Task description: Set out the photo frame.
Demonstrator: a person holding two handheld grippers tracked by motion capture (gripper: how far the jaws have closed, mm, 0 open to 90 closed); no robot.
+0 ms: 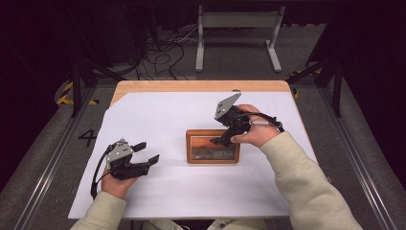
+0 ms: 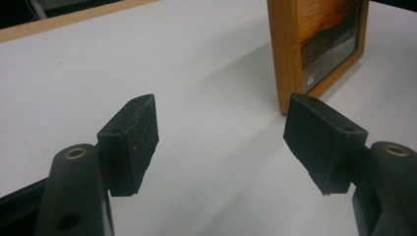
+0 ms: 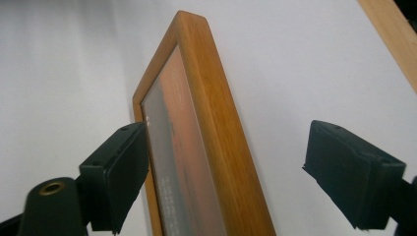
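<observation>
Right gripper point(image 1: 224, 139) open astride frame point(image 1: 212, 147) edge; right pad clear.

Picture frame point(image 3: 216, 147) cut off below

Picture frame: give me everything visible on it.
The picture frame is a small rectangular one with a rounded, orange-brown border that looks like wood. Behind what looks like glass is an orange and dark landscape print with small pale lettering, too small to read. It sits landscape-wise on the white sheet, right of centre. The right gripper is at its upper right edge, jaws open on either side of that edge; the right gripper view shows a gap at one pad, and contact at the other is unclear.
</observation>
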